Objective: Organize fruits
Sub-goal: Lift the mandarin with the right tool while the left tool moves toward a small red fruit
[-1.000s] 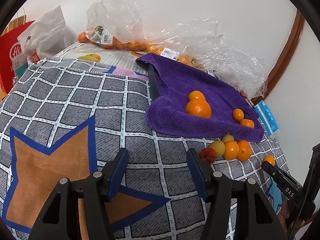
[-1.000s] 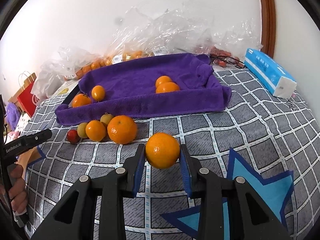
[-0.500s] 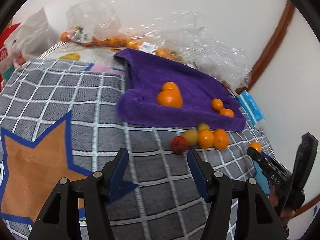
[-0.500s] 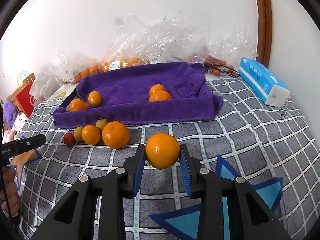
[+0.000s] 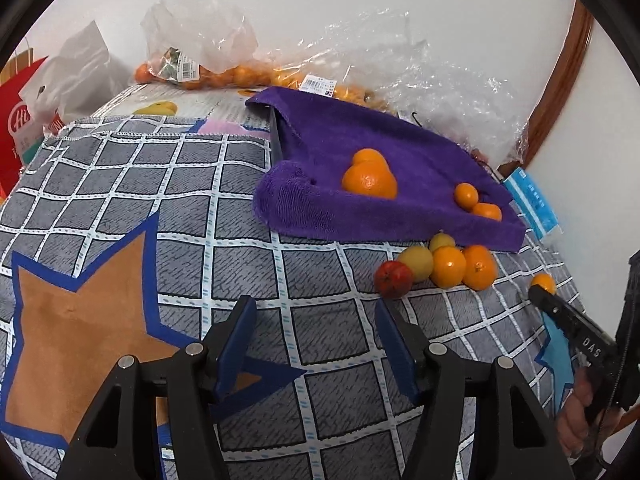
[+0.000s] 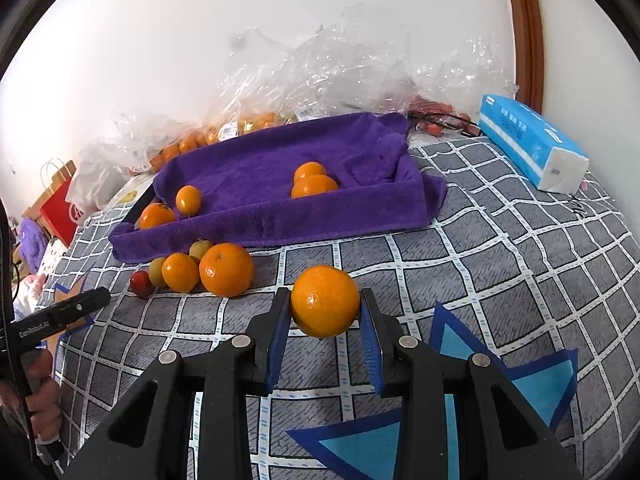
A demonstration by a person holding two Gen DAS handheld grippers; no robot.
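Where the left wrist view looks across the checked blanket (image 5: 120,184), the left gripper (image 5: 316,344) stands partly open, nothing between its pads, over bare cloth. Just ahead and right: a red fruit (image 5: 393,279), two yellow fruits, two oranges, touching in a cluster below the purple towel tray (image 5: 400,224). Four oranges lie in the tray, paired. At this view's right edge, the other gripper's tip hides most of an orange.

The right wrist view shows it whole: the right gripper (image 6: 325,312) clamps the held orange (image 6: 325,301) above the blanket, near the cluster. Only this view shows the blue tissue pack (image 6: 528,140) fully, far right.
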